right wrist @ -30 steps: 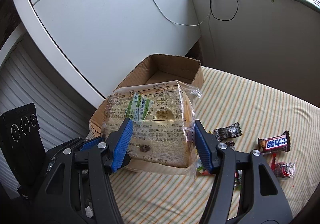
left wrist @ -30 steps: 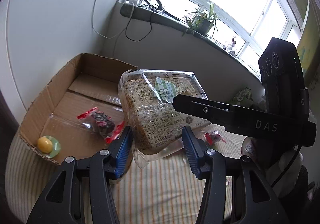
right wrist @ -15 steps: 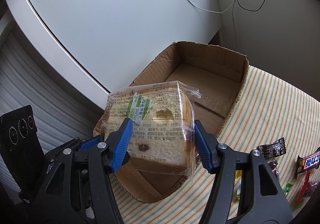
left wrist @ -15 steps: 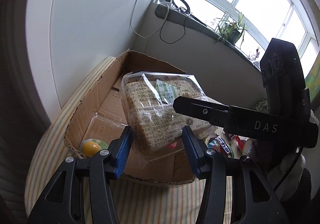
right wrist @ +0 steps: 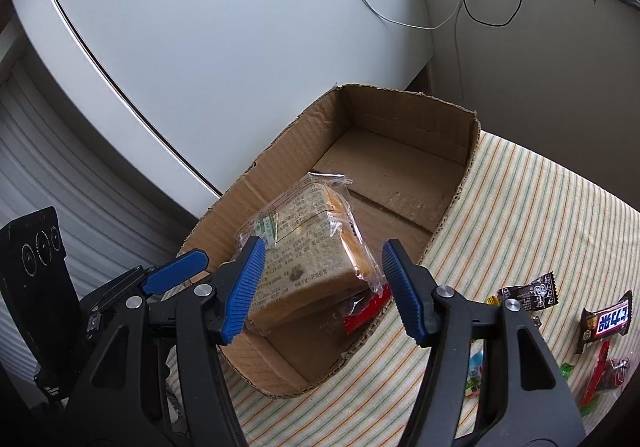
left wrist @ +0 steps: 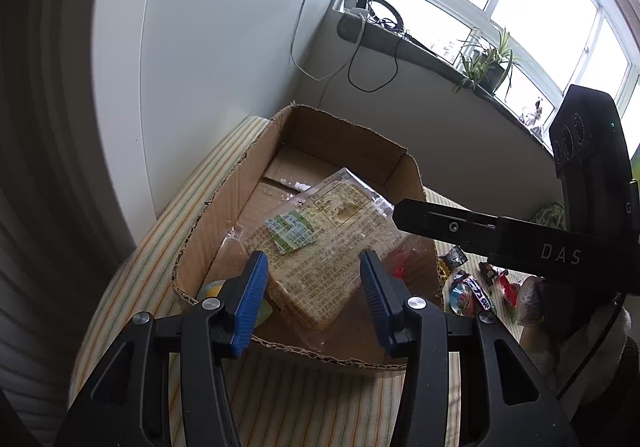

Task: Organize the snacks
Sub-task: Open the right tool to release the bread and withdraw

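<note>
A bag of sliced bread (left wrist: 320,247) (right wrist: 308,259) lies tilted inside the open cardboard box (left wrist: 224,215) (right wrist: 400,115), partly on a red-wrapped snack (right wrist: 366,309). My left gripper (left wrist: 312,295) is open above the box's near wall, with the bread beyond its pads. My right gripper (right wrist: 322,289) is open too, its blue pads on either side of the bread and apart from it. A yellow round snack (left wrist: 212,289) sits in the box corner.
Loose wrapped snacks lie on the striped cloth (right wrist: 540,215) right of the box: a Snickers bar (right wrist: 608,323), a dark packet (right wrist: 534,293), and red and green candies (right wrist: 600,371). A white cabinet (right wrist: 240,27) stands close behind the box.
Both grippers opened and let go of the bread bag. It dropped into the box and now rests tilted there.
</note>
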The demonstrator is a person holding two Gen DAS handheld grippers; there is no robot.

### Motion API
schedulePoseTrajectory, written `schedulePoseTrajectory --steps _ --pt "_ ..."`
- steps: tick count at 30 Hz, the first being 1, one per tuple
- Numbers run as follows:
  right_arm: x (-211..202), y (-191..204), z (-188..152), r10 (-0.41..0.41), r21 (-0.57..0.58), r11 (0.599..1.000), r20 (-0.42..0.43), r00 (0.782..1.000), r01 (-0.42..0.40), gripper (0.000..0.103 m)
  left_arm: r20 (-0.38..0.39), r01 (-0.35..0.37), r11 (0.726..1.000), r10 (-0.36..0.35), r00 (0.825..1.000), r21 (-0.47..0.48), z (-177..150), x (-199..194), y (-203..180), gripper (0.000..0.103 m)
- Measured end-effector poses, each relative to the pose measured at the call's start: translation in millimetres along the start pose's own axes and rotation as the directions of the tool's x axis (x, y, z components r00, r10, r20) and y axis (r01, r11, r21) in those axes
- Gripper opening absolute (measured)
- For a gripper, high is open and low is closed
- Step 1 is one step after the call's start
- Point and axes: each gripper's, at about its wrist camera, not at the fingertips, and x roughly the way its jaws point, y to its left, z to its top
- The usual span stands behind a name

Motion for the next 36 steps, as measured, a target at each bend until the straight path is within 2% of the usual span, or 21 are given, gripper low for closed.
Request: schedulePoseTrajectory --steps 11,17,27,36 --pt "-59 -27 -23 -0.045 0.021 0.999 0.052 0.998 0.044 0.064 0.019 0.019 0.999 -0.020 1.000 0.048 -3 -12 -29 0.046" --pt "-99 -51 -50 -0.093 0.046 0.995 0.080 0.993 0.089 0.064 0.019 0.044 0.995 -0.046 0.999 0.095 -13 -18 -52 0.046" --pt "-152 -104 -118 -0.229 0.105 0.970 0.086 0.970 0.219 0.068 -0.039 0.130 0.978 -0.125 0.991 0.161 -33 -8 -101 0.048" --pt "-160 -124 -177 -0.329 0.101 0.941 0.052 0.943 0.323 0.068 -0.142 0.201 0.958 -0.174 0.974 0.207 -63 17 -143 0.048"
